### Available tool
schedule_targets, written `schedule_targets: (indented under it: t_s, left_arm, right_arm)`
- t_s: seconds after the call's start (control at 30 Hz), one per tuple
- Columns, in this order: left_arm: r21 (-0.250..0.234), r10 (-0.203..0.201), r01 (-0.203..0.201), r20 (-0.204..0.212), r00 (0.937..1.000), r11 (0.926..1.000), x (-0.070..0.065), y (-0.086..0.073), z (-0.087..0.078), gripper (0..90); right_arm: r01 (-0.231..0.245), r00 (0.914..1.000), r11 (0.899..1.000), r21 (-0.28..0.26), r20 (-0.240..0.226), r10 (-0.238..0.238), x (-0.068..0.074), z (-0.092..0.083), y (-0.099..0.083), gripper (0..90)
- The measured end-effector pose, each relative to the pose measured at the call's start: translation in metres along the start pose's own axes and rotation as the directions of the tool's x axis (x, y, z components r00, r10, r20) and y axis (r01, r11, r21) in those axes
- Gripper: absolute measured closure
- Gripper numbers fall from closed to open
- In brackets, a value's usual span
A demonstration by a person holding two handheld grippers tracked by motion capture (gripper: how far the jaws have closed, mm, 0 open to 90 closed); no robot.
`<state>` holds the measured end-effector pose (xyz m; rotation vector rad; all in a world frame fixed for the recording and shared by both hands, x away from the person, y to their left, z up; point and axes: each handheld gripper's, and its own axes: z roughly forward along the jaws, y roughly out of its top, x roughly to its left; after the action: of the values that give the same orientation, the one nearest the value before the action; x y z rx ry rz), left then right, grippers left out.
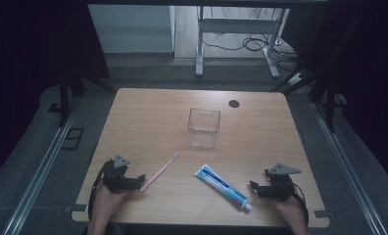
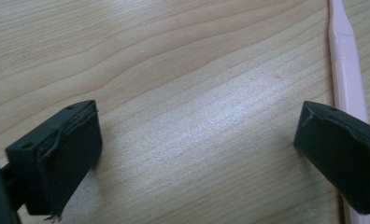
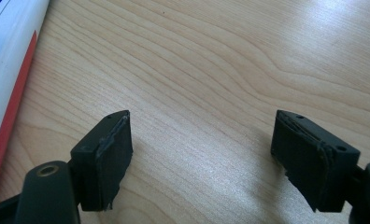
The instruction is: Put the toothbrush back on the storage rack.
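Both tongs are seen spread with nothing between the jaws: the left gripper is held low at the near left of the table, the right gripper at the near right. From the high view the pink toothbrush is shown lying aslant, its handle end just beside the left gripper, its head pointing toward a clear plastic cup standing upright at mid-table. Between the hands a toothpaste tube lies diagonally, its cap end near the right gripper. In the left gripper view the toothbrush handle is found running past the outside of one jaw, with bare wood between the jaws. In the right gripper view the tube's white and red edge is caught at the left border. Open wood is left around the cup, and both hands sit close to the near edge.
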<state>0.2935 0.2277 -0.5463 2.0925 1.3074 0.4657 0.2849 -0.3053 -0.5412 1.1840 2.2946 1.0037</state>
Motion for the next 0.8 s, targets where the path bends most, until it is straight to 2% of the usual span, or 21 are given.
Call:
schedule_targets:
  t_s: [0.67, 0.73, 0.8]
  left_arm:
    - [-0.004, -0.009, 0.009, -0.009, 0.9999, 1.0, 0.0004, 0.0003, 0.0002, 3.1]
    - [-0.006, -0.005, 0.005, -0.005, 1.0, 1.0, 0.0009, 0.0006, -0.0017, 6.3]
    - [-0.009, -0.001, 0.001, -0.006, 1.0, 1.0, 0.0014, 0.0009, -0.0039, 13.1]
  right_arm:
    - [0.005, 0.9999, 1.0, 0.004, -0.011, -0.005, 0.0002, 0.0004, 0.0002, 18.0]
    - [0.006, 0.9999, 1.0, 0.005, -0.012, -0.006, 0.0003, 0.0005, 0.0002, 17.8]
    - [0.007, 0.9999, 1.0, 0.005, -0.012, -0.007, 0.0002, 0.0005, 0.0002, 17.7]
